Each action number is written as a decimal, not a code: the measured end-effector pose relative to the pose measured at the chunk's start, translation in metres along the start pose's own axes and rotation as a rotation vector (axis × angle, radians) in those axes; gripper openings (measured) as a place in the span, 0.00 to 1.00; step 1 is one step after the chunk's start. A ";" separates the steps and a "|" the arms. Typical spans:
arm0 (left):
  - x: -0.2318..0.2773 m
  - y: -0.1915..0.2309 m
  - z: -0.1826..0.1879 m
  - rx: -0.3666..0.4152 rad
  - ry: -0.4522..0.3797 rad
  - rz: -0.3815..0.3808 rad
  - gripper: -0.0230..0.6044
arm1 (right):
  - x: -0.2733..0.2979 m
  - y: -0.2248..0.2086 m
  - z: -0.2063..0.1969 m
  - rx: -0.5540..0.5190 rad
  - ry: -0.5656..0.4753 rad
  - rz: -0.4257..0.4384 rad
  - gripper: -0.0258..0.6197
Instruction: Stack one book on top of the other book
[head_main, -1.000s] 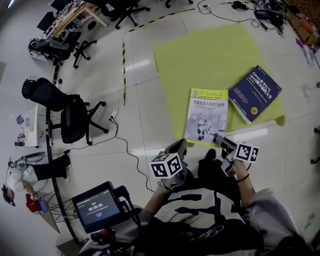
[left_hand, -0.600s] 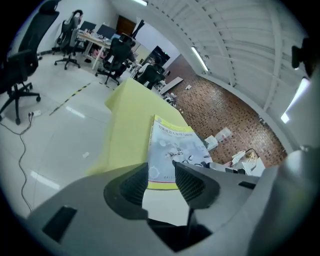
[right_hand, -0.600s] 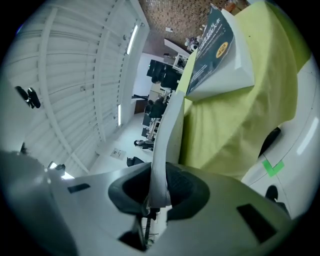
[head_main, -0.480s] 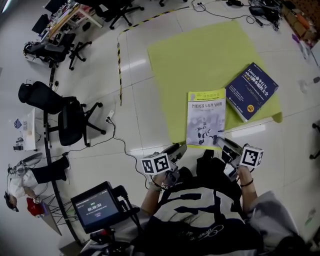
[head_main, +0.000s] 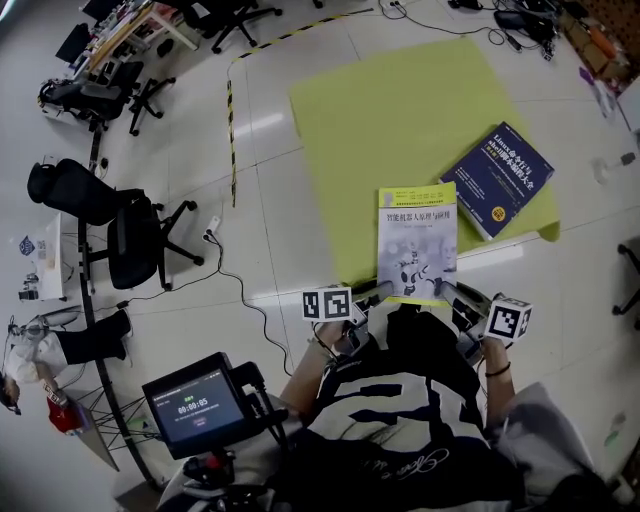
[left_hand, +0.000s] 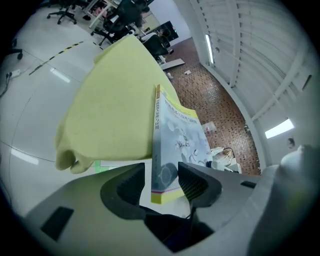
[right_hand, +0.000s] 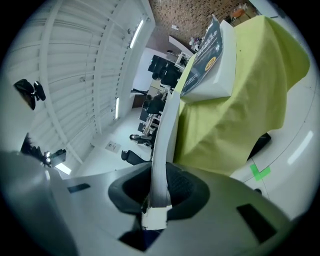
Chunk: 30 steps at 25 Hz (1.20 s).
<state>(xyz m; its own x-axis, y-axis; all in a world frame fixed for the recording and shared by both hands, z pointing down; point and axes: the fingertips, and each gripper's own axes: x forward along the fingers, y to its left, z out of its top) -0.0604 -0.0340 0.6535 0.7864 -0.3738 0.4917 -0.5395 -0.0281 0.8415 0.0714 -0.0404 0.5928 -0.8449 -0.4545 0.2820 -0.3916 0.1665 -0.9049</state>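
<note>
The white-and-yellow softcover book (head_main: 418, 240) lies lengthwise on the yellow-green cloth mat (head_main: 400, 110) spread over the white tiled floor (head_main: 180, 300). Its near end reaches past the mat's 6 o'clock edge, towards the person. The dark blue thick book (head_main: 497, 180) rests flat on the mat at about 2 o'clock from it. The two books sit just beside each other at one corner, neither on top of the other.

The right tool (right_hand: 159, 187) comes in at the 5 o'clock corner of the white-and-yellow softcover book. Its jaws stand narrow and are clamped on the book's white page edge, which rises straight out from between the pads.

The left tool (left_hand: 162, 182) sits at the 7 o'clock corner. Its jaws are wide and opening; the yellow spine corner stands between them, with a clear gap on one side and the other pad close to the cover.

Black office chairs (head_main: 140, 235) stand on the floor at 9 o'clock, well apart from the mat.
</note>
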 end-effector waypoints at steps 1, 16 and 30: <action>0.006 -0.003 0.003 -0.001 -0.001 -0.009 0.35 | -0.002 -0.002 -0.002 -0.005 0.005 -0.014 0.14; -0.027 -0.054 0.016 0.276 -0.064 0.058 0.29 | -0.006 0.044 -0.012 -0.178 0.048 -0.026 0.18; -0.019 -0.154 0.054 0.493 -0.158 -0.022 0.28 | -0.059 0.092 0.048 -0.329 -0.135 -0.024 0.19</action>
<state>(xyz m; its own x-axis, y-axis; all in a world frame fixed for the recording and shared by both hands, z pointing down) -0.0086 -0.0727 0.5019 0.7648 -0.5022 0.4036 -0.6309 -0.4570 0.6270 0.1030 -0.0406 0.4775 -0.7871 -0.5693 0.2374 -0.5257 0.4177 -0.7411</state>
